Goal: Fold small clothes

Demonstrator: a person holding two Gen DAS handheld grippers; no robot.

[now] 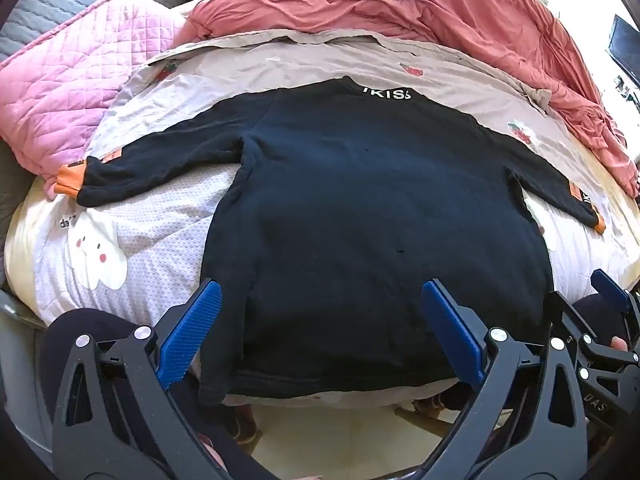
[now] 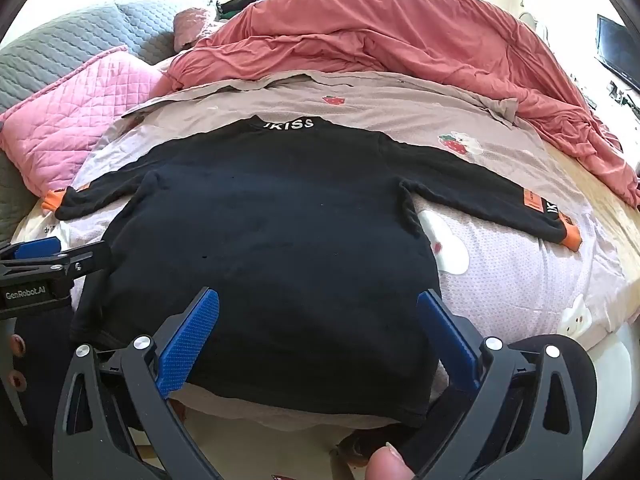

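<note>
A small black long-sleeved top (image 1: pixel 360 216) with orange cuffs and white "KISS" lettering at the collar lies flat on the bed, back up, sleeves spread to both sides. It also shows in the right wrist view (image 2: pixel 272 248). My left gripper (image 1: pixel 320 292) is open above the hem's left part and holds nothing. My right gripper (image 2: pixel 318 300) is open above the hem's right part and holds nothing. The right gripper's blue pad shows at the right edge of the left wrist view (image 1: pixel 608 288); the left gripper shows at the left edge of the right wrist view (image 2: pixel 40 256).
The bed sheet (image 1: pixel 152 248) is pale with cartoon prints. A pink quilted blanket (image 1: pixel 76 92) lies at the left and a crumpled red duvet (image 1: pixel 420 4) at the back. The bed's near edge drops to the floor (image 1: pixel 340 432) under the grippers.
</note>
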